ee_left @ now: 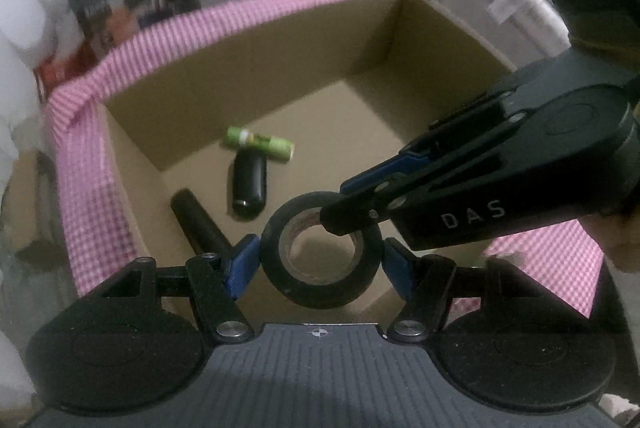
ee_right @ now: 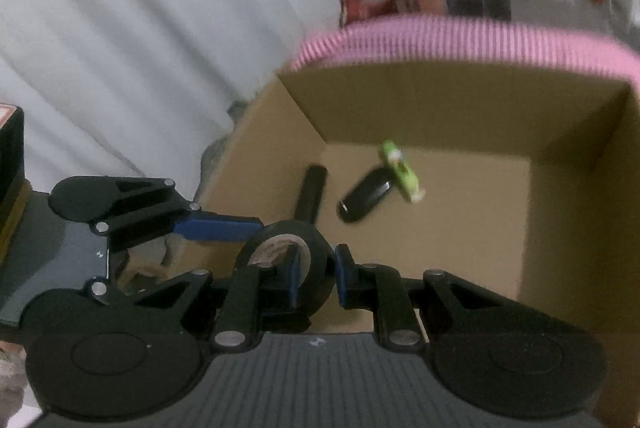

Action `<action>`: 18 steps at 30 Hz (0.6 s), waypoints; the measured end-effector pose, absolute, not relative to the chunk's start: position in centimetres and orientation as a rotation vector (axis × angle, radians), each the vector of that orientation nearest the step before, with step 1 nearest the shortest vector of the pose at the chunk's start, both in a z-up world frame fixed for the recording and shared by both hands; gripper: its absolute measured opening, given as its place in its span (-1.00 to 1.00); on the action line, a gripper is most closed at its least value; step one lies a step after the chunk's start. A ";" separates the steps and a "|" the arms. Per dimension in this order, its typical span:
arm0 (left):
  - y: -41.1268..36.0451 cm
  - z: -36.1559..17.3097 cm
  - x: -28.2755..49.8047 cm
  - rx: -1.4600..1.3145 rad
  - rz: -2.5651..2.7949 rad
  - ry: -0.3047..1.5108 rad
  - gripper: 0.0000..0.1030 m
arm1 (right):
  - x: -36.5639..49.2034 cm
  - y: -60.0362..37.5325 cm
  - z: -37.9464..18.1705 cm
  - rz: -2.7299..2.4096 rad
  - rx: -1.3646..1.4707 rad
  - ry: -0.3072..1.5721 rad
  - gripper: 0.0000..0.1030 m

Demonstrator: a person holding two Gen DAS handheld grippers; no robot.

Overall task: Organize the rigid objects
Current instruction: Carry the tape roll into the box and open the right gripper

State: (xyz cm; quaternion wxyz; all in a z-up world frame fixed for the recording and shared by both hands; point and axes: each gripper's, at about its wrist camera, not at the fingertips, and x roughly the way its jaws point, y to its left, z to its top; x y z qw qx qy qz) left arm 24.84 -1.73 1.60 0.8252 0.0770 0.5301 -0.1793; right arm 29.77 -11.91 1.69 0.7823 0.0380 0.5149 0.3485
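Tape roll [ee_left: 320, 256] clamped by both left gripper [ee_left: 320, 260] and right gripper [ee_right: 318, 276], above cardboard box [ee_left: 280, 59] with green tube [ee_left: 260, 143].

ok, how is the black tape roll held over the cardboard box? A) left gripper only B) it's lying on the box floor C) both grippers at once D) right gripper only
C: the left gripper spans the black tape roll from outside, while the right gripper pinches its wall above the cardboard box.
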 end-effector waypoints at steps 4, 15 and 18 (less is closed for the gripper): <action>-1.6 0.5 25.4 0.208 -0.374 1.167 0.30 | 32.3 -10.9 -0.8 0.751 0.093 1.210 -0.62; -2.1 -0.1 26.2 0.208 -0.384 1.240 0.31 | 33.7 -9.1 -4.2 0.761 0.070 1.377 -0.62; -1.9 0.2 26.1 0.190 -0.380 1.242 0.36 | 34.3 -8.9 -4.6 0.764 0.086 1.394 -0.61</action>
